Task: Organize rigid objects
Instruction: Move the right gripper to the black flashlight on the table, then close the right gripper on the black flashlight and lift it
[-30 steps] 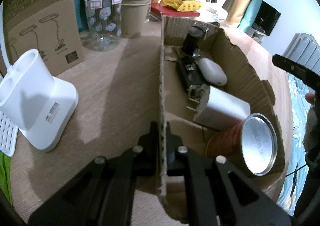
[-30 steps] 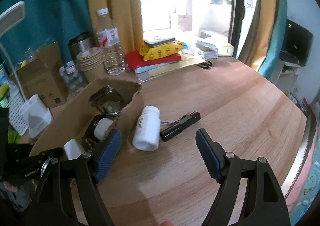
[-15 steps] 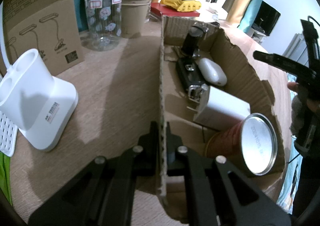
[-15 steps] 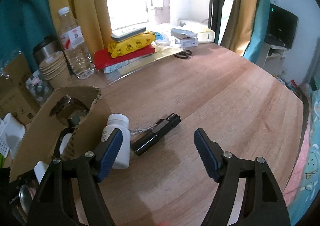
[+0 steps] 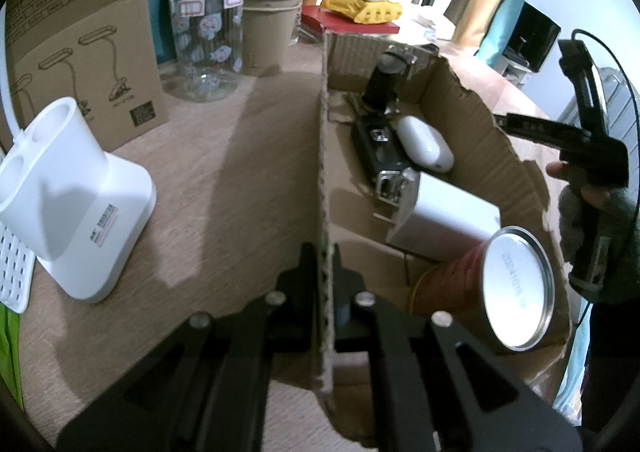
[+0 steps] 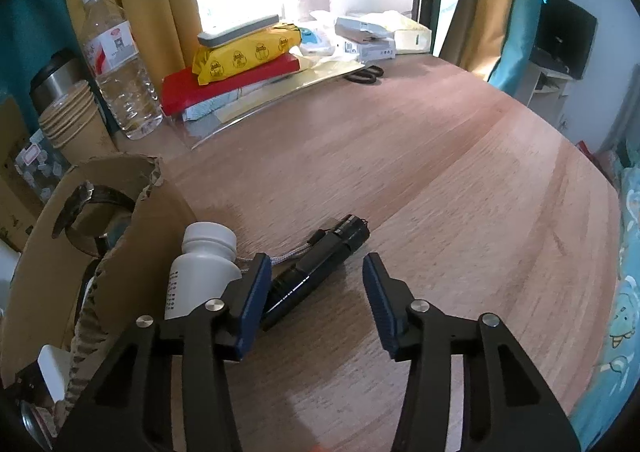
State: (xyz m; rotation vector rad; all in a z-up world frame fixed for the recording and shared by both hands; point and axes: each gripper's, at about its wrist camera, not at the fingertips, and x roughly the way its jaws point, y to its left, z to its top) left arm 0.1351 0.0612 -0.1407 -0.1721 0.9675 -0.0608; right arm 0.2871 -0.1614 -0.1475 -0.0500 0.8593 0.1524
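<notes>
Left wrist view: the left claw (image 5: pixel 325 264) is clamped on the near wall of the cardboard box (image 5: pixel 325 156), one finger on each side of the corrugated edge. Inside the box lie a red can (image 5: pixel 492 292) with its silver lid facing the camera, a white charger block (image 5: pixel 448 220), a white oval case (image 5: pixel 424 144), and a black device (image 5: pixel 376 148); a further black item stands at the far end, too dark to identify. Outside the box, to the left, a white holder (image 5: pixel 72 196) stands on the desk (image 5: pixel 224 156). Behind it are a printed carton (image 5: pixel 80 52), a clear jar (image 5: pixel 208 48) and stacked paper cups (image 5: pixel 268 28). At the right edge, a person's hand (image 5: pixel 588 208) holds the other tool.

Right wrist view: the right claw (image 6: pixel 314 300) is open and its jaws have just been closing; nothing is pressed between the blue pads (image 6: pixel 254 304). A black flashlight (image 6: pixel 316 268) lies on the desk just beyond and partly between the fingers, with its cord trailing left. A white bottle (image 6: pixel 202 264) lies beside it, against the outer wall of the box. A water bottle (image 6: pixel 118 64) and stacked books (image 6: pixel 232 80) stand at the far edge.
</notes>
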